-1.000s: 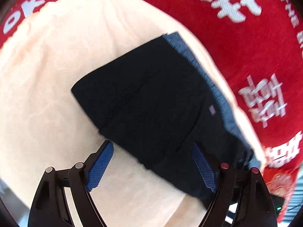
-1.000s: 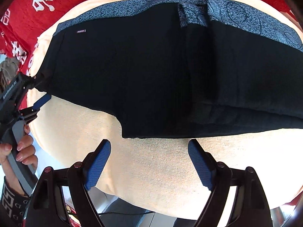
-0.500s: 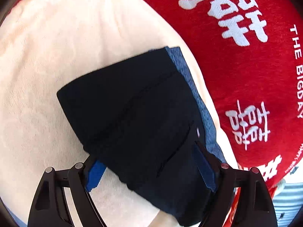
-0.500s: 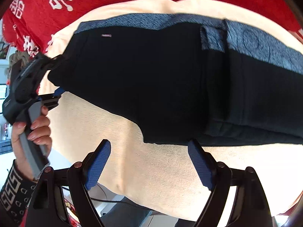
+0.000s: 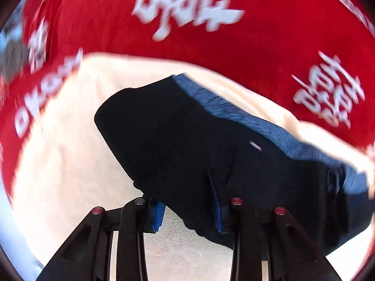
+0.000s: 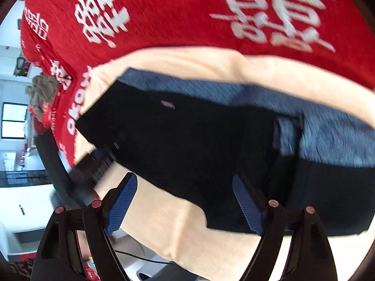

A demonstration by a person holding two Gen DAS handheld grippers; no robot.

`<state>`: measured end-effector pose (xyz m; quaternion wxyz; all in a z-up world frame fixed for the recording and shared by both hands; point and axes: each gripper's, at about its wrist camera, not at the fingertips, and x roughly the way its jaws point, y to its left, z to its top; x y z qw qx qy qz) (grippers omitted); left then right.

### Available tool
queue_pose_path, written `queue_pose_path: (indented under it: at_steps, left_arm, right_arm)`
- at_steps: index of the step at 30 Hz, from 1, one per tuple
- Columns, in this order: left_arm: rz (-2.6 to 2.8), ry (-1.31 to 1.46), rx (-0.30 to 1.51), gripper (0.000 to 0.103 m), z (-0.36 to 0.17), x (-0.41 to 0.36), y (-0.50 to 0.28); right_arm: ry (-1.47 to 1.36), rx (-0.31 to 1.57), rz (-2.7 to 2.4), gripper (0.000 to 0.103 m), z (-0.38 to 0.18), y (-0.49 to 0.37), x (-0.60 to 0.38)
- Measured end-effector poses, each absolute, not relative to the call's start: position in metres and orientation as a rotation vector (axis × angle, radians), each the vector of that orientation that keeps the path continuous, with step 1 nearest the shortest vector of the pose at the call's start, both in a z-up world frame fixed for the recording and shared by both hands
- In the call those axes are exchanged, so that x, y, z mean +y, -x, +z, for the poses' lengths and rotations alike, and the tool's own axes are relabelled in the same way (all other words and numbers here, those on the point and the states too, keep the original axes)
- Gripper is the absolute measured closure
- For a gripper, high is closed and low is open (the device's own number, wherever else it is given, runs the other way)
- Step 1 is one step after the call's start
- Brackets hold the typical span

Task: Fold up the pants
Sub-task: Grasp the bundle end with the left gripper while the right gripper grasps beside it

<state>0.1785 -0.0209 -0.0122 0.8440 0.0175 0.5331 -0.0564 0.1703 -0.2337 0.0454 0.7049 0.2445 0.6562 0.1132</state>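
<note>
Dark navy pants with a blue-grey waistband lie on a cream cloth. My left gripper is at the pants' near corner; its jaws are closing, with a bunch of the dark fabric between the blue pads and pressed by them. In the right wrist view the same pants stretch across, partly folded over at the right. My right gripper hangs open above their near edge, nothing between its pads. The left gripper shows as a blur at the pants' left end.
A red cover with white characters lies under the cream cloth. Beyond the cover's left edge are a beige bundle, a window and white furniture. A cable runs on the floor below the near edge.
The left jaws have narrowed from wide apart onto the pants' corner, and that hand has rolled and shifted. The right gripper has pulled up and away, still open; both views are blurred.
</note>
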Motion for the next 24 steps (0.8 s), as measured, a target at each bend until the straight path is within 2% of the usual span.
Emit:
queue_pose_path:
  at_steps: [4,10,17,22,23,24]
  left_arm:
    - [-0.136,-0.147,1.078,0.068,-0.008,-0.039,-0.170]
    - [-0.139,-0.165,1.065,0.068,-0.002,-0.035,-0.171]
    - [-0.132,-0.172,1.052,0.068,-0.003,-0.037,-0.169]
    - [-0.133,-0.189,1.044,0.068,-0.003,-0.039,-0.166]
    - [-0.133,-0.193,1.043,0.068,-0.003,-0.040,-0.166]
    - [-0.131,-0.195,1.043,0.068,-0.003,-0.040,-0.166]
  right_arm:
    - [-0.518,1.517,0.385,0.016,0.059,-0.229,-0.207]
    - [-0.352,1.681,0.540,0.015,0.057,-0.297,-0.123]
    - [-0.143,1.888,0.594,0.014,0.016,-0.316,-0.038]
    - [0.040,1.986,0.563,0.014,-0.018,-0.307,-0.012]
    - [0.053,1.993,0.561,0.019,-0.021,-0.305,-0.012]
    - [0.069,1.983,0.572,0.030,-0.022,-0.303,-0.015]
